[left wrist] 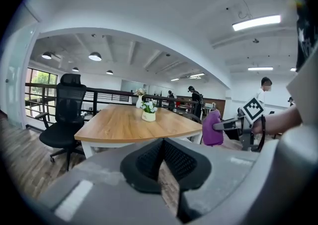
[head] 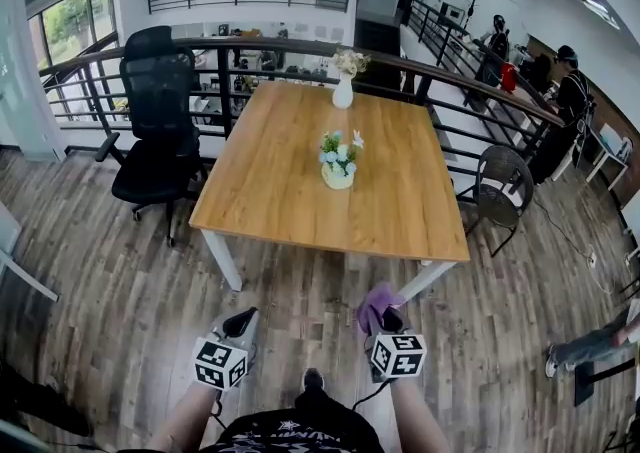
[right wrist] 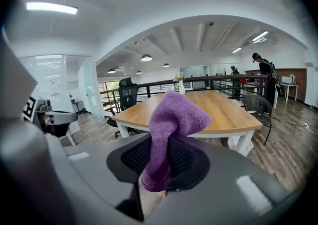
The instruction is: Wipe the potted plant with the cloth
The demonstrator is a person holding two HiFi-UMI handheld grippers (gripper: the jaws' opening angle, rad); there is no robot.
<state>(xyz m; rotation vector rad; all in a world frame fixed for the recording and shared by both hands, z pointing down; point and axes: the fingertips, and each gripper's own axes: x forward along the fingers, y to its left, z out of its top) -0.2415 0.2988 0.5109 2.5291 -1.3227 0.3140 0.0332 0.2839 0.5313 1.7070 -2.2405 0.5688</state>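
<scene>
Nearest, at the bottom of the head view, the left gripper (head: 240, 324) has its jaws closed together with nothing between them. Just beside it, the right gripper (head: 383, 319) is clamped on the purple cloth (right wrist: 171, 129), which bunches up above the pads and hangs a little below them. Both are held over the wooden floor (head: 120, 291), short of the near edge of the surface (head: 290, 201). Further on, the potted plant (head: 338, 161), small pale flowers in a light pot, stands upright about the middle of that wooden surface, well apart from both grippers. Beyond it a white vase (head: 343, 91) of flowers stands near the far edge. A black office chair (head: 155, 131) stands at the surface's left side and a dark mesh chair (head: 500, 191) at its right. A railing (head: 300, 44) runs behind them.
</scene>
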